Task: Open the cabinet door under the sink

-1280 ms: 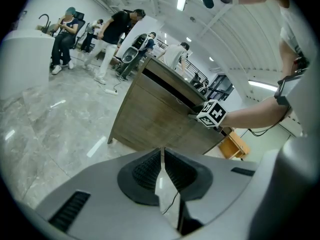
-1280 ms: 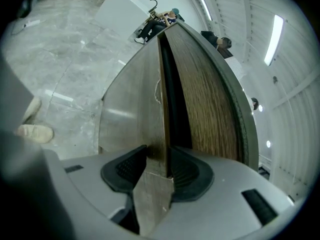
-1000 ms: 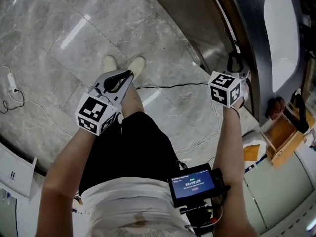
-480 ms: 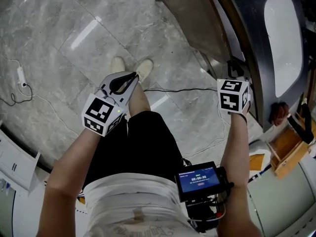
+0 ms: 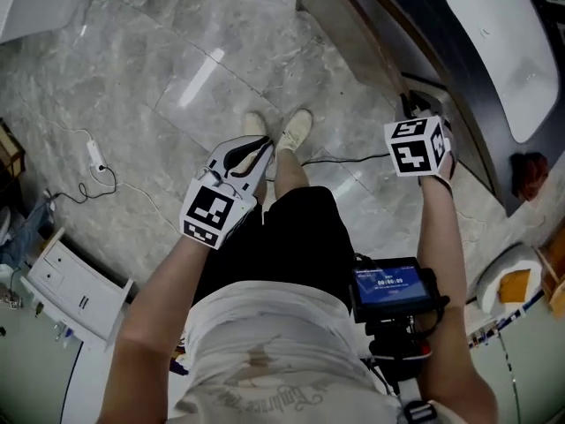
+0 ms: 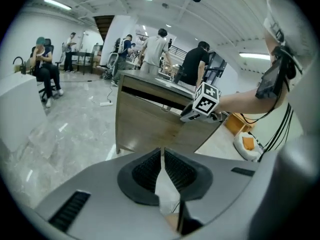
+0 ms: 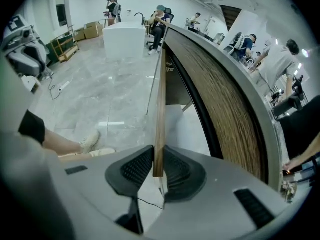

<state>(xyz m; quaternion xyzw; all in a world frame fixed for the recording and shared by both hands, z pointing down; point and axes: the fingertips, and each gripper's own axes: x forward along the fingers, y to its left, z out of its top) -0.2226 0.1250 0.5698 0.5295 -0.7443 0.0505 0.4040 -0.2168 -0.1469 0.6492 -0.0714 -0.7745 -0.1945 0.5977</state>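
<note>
Right tool, jaws just closing, grips door by its edge, which runs straight away from me. My left tool closed, empty.

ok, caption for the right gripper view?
Right hand-held gripper, jaws just closing, pinches the edge of the open cabinet door.

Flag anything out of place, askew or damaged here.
Only the cabinet door stands out: it is swung out from the counter, its edge between the right gripper's jaws, which have just been closing on it. A loose cable trails across the floor. Nothing spilled or broken shows.
</note>
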